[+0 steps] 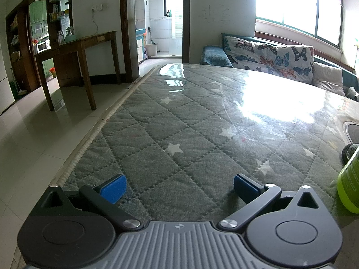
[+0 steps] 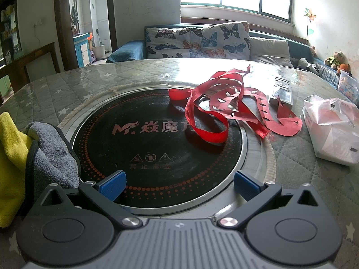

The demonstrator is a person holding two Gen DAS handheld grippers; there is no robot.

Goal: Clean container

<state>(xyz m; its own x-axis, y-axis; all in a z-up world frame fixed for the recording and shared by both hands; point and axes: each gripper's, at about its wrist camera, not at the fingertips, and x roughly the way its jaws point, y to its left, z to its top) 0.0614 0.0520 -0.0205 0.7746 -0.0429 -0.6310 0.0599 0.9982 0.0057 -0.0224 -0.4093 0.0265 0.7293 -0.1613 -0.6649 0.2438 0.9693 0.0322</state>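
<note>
1. Left claw: held released over the quilted bench, nothing gripped
2. Right claw: held released above the black induction plate, nothing gripped
3. Green bottle: seen at the left view's right edge
4. Grey cloth, yellow cloth: laid left of plate
5. Red ribbon: draped across plate's far rim

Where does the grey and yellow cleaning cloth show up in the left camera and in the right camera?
Left wrist view: only a dark grey edge of the cloth at the far right, above the green bottle.
Right wrist view: the cloth lies at the left edge, grey over yellow, beside the round cooktop.
Shared landmark: the butterfly cushion beyond the table.
</note>
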